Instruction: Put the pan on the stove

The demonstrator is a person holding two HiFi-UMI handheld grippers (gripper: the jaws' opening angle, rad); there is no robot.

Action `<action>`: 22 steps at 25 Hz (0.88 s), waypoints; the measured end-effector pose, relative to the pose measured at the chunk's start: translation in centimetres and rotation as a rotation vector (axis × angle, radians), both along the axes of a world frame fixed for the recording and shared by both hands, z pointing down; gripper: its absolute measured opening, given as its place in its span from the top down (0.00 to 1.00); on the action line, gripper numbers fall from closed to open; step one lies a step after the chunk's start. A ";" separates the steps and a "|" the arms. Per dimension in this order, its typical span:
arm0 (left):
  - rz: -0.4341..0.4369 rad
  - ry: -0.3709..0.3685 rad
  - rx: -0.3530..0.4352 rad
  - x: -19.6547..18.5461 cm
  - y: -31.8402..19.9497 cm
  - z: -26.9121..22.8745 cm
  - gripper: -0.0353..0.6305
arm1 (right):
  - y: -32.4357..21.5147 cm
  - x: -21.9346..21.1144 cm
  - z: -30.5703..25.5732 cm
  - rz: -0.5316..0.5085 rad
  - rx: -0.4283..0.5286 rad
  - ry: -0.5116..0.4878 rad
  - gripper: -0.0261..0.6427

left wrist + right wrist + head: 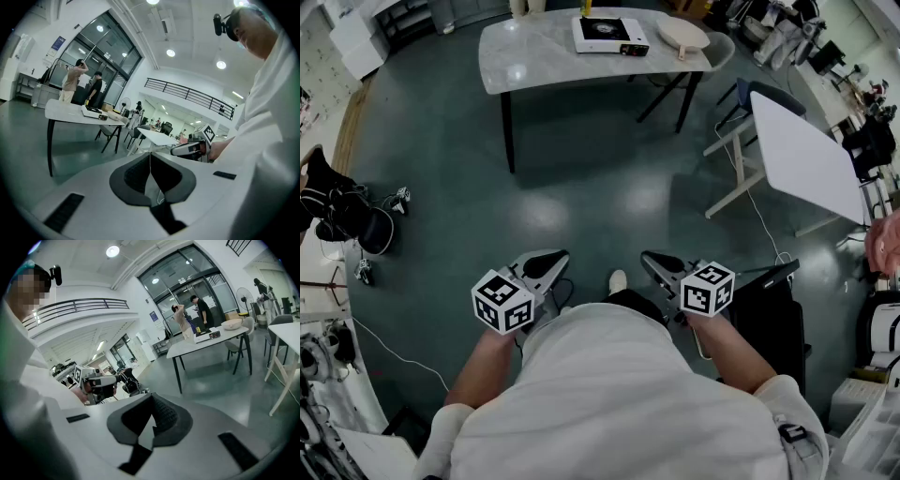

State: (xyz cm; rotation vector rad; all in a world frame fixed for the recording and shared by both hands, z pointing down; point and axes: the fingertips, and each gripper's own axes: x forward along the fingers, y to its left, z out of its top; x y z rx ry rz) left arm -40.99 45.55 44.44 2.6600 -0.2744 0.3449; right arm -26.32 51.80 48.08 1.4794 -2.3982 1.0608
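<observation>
Your white shirt fills the foreground; ahead of it you hold both claws low over the floor. Left claw: pads pressed together, nothing between them. Right claw: likewise pressed together and empty. Far ahead, the grey worktop carries the stove, with the pale pan just beside it on the right, handle toward you. Both claws are well apart from the worktop.
</observation>
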 end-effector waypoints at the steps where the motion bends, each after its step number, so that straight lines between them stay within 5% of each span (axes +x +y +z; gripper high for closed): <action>1: 0.005 0.000 -0.007 0.9 -0.2 0.0 0.92 | -0.3 0.8 0.1 0.003 -0.005 -0.004 0.96; 16: 0.033 -0.054 -0.012 19.7 -7.5 -1.2 0.92 | -9.3 17.6 0.8 -0.021 0.029 -0.118 0.95; 22: 0.081 -0.076 0.030 25.4 -10.3 -1.2 0.92 | -12.8 22.3 2.4 0.009 0.011 -0.189 0.86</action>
